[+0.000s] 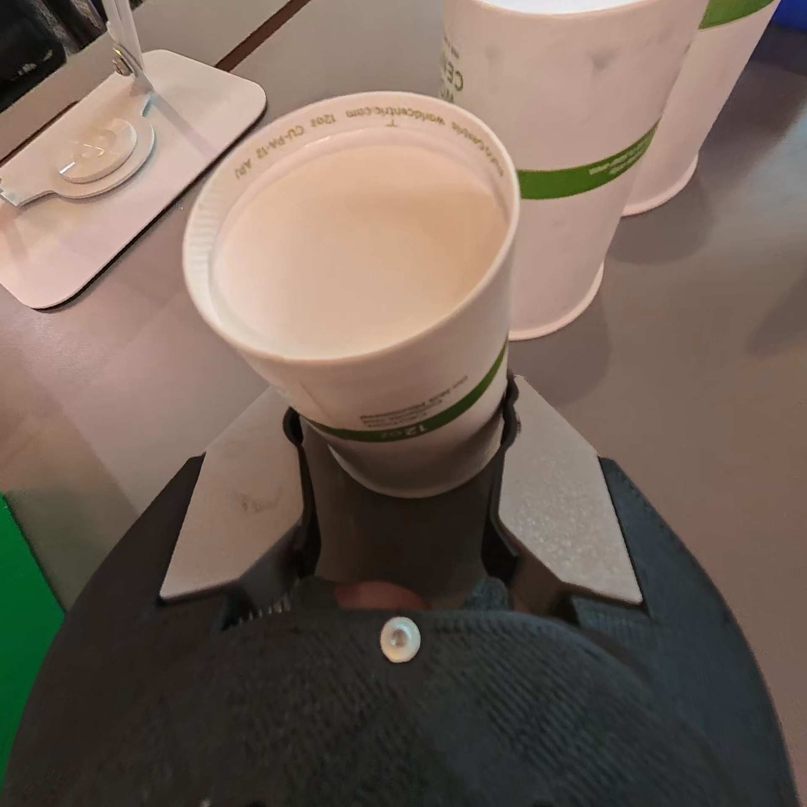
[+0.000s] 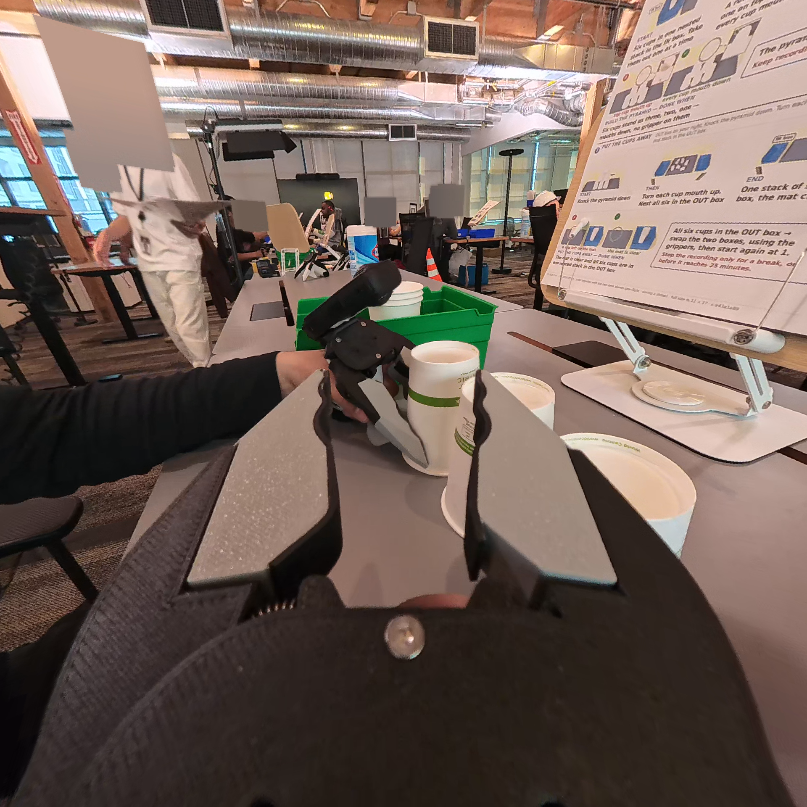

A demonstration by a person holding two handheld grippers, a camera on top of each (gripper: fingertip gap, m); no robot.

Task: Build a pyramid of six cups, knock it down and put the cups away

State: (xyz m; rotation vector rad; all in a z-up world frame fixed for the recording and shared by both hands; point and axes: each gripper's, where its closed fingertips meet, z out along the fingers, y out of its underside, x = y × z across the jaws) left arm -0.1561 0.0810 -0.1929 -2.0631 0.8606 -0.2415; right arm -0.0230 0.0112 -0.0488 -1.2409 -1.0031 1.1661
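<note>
My left gripper [image 1: 399,423] is shut on a white paper cup with a green band [image 1: 349,244]. The cup is mouth down and tilted, its base towards the camera. Two more cups stand mouth down on the grey table just right of it, a near one [image 1: 559,153] and a far one [image 1: 720,109]. In the right wrist view my right gripper [image 2: 400,375] is open and empty above the table. Beyond it are the left gripper [image 2: 406,436] with the held cup [image 2: 441,384], a middle cup [image 2: 511,395] partly behind my right finger, and a near cup [image 2: 633,484].
A green box [image 2: 436,325] behind the cups holds a nested stack of cups [image 2: 397,301]; its edge shows at the left [image 1: 22,611]. A document stand with a white base [image 2: 698,419] [image 1: 109,174] stands on the table. People and desks are far behind. Across from one pair of fingers to the other is roughly 20 cm. The white base [image 1: 109,174] lies some 25 cm from my left tips, 40 cm from my right tips. It turns up in the right wrist view [image 2: 650,396] as well.
</note>
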